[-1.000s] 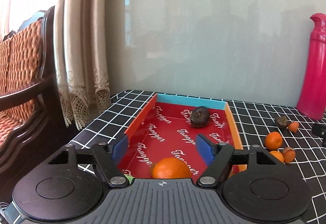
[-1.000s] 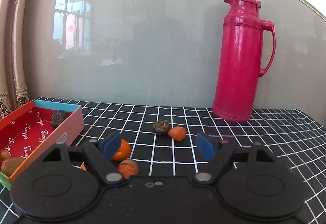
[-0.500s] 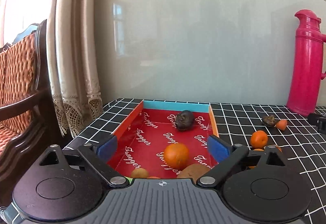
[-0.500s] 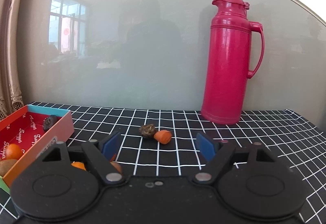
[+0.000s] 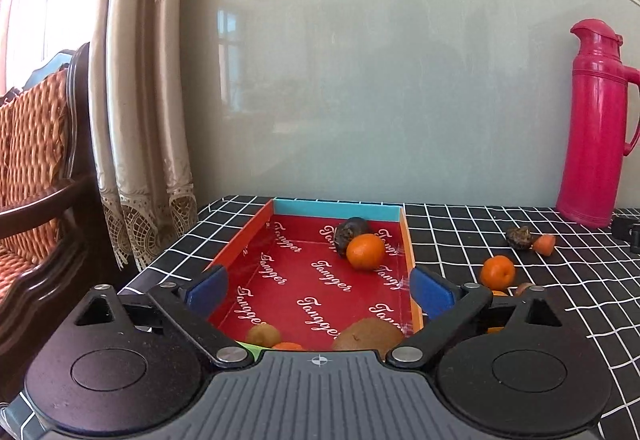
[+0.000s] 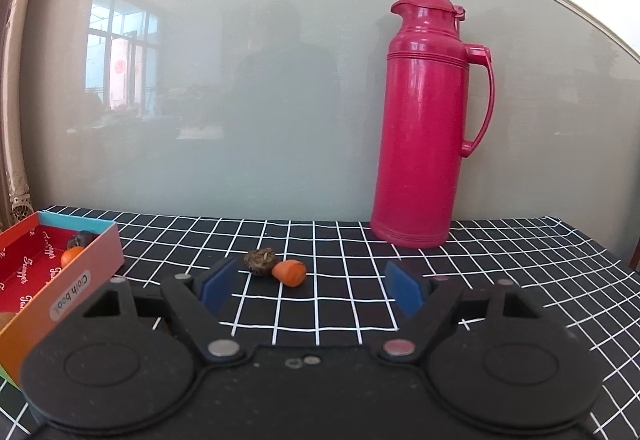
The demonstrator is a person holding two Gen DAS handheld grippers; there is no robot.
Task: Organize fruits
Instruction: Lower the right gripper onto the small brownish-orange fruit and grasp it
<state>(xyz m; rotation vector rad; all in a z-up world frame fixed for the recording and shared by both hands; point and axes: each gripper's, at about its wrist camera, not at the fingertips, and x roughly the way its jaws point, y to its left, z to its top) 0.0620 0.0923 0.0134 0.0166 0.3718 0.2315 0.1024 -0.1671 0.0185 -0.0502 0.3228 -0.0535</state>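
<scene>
A red cardboard box (image 5: 256,236) (image 6: 84,272) lies on the checked table. In it are an orange (image 5: 365,251) against a dark fruit (image 5: 350,230) at the far end, and kiwis (image 5: 368,336) at the near end. My left gripper (image 5: 320,290) is open and empty above the box's near end. On the table are another orange (image 5: 497,272), a dark fruit (image 6: 260,261) and a small orange fruit (image 6: 290,273). My right gripper (image 6: 312,290) is open and empty, just short of those two.
A tall pink thermos (image 6: 426,120) (image 5: 596,128) stands at the back by the wall. A curtain (image 5: 136,100) and a wooden chair (image 5: 40,176) are off the table's left edge. More small fruits (image 5: 520,288) lie behind the left gripper's right finger.
The orange has rolled from the near end of the box to the far end beside the dark fruit. The left gripper has drawn back and opened wider. The right gripper has shifted right.
</scene>
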